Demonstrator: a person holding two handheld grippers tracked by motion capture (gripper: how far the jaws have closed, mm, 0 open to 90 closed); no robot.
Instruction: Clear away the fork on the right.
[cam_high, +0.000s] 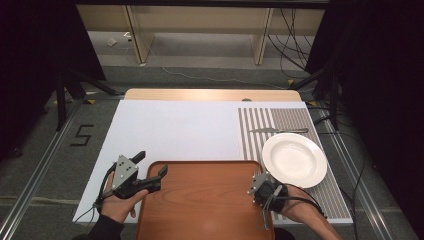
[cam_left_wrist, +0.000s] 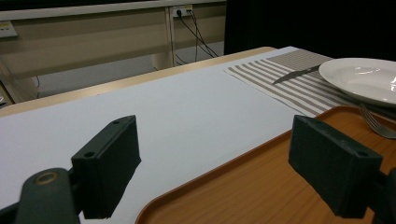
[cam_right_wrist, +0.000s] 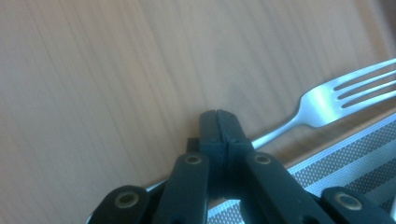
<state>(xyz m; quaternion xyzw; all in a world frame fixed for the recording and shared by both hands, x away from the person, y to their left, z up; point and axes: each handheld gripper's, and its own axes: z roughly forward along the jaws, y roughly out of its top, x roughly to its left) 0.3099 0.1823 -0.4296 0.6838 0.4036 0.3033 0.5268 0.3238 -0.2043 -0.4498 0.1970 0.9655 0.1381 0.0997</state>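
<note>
Lower left of the high view, your left gripper (cam_high: 152, 166) hangs wide open over the tray (cam_high: 200, 200) edge, holding nothing. Lower right, your right gripper (cam_high: 259, 184) is clamped on the fork (cam_right_wrist: 322, 100); tines point toward the plate (cam_high: 294, 160), just beside.

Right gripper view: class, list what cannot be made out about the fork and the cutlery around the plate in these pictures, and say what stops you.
- Fork handle, right gripper view: the shut right gripper covers it, and its end is hidden.
- Fork, high view: mostly hidden behind the right gripper.
- Knife, high view: too small to read any detail.
- Plate, left gripper view: cut off by the right edge.
</note>
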